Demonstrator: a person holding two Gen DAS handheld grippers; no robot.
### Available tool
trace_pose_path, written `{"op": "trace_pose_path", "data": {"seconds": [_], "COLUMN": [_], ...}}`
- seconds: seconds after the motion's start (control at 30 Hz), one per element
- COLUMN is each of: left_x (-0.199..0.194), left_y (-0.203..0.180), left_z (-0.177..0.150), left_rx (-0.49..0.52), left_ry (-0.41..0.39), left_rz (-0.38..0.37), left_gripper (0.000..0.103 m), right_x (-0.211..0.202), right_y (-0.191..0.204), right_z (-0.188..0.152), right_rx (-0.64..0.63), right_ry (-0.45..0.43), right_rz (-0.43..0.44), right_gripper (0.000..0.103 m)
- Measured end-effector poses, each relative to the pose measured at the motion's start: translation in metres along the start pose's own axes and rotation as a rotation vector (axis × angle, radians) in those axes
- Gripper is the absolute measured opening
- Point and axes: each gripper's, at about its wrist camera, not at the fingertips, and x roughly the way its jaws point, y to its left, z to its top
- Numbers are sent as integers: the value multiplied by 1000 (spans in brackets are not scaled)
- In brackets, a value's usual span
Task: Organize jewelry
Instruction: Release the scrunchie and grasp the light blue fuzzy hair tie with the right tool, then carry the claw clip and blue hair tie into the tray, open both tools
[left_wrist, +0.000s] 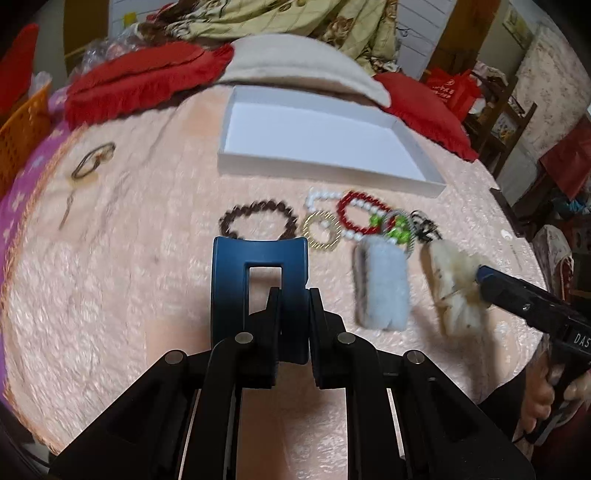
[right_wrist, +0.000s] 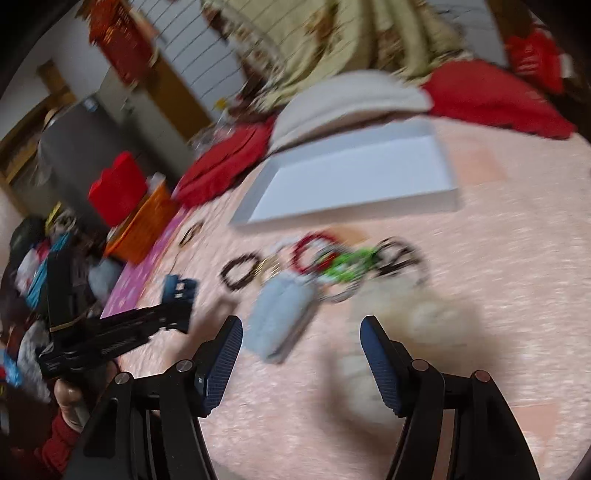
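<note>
Jewelry lies in a loose row on the pink bed cover (left_wrist: 110, 295), just short of an empty white tray (left_wrist: 321, 144) that sits toward the far edge of the bed: a brown bead bracelet (left_wrist: 258, 221), a gold ring bracelet (left_wrist: 322, 230), a white pearl strand (left_wrist: 325, 197) tangled with a red bead bracelet (left_wrist: 364, 218), green beads (left_wrist: 391, 229) and a dark chain (left_wrist: 424, 227). The left tongs (left_wrist: 291, 325) are nearly closed on a blue hair claw (left_wrist: 258, 288), held clear of the cover. The right tongs (right_wrist: 301, 354) stand wide with nothing between the pads, over a cream furry clip (left_wrist: 458, 291); a pale blue furry clip (left_wrist: 382, 284) lies beside it. The step in hand appears to be carrying the claw to the tray; the next move calls for reaching over the bracelet row without dragging it, then releasing inside the rim. Red cushions (left_wrist: 147, 81) and a beige pillow (left_wrist: 295, 59) crowd the tray's far side. A separate small ring and pin (left_wrist: 92, 164) lie well apart near the left edge.
</note>
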Motion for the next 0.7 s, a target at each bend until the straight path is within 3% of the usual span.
{"op": "trace_pose_path", "data": {"seconds": [0.1,0.33,0.37,0.4,0.5,0.7], "left_x": [7,18,17,16,11,-11], "left_y": [6,17,17,18,19,18], "left_z": [-8,-20,-20,-19,-17,-3], "left_rx": [-21,-55,-54,-56,-67,-65], "left_ry": [22,49,44,40,26,-21], "left_rz": [8,-6,-7,-10,-19,-33], "left_gripper": [12,12,12,12,12,12], "right_x": [35,88,90,91,89,65], "right_y": [17,31,32,31,29,43], "right_z": [2,1,0,0,-2,6], "right_rx": [10,16,13,13,17,-42], "right_ry": [65,129,130,126,122,71], "right_rz": [10,-102,-116,-115,-106,-82], "right_gripper": [64,64,54,38,27,25]}}
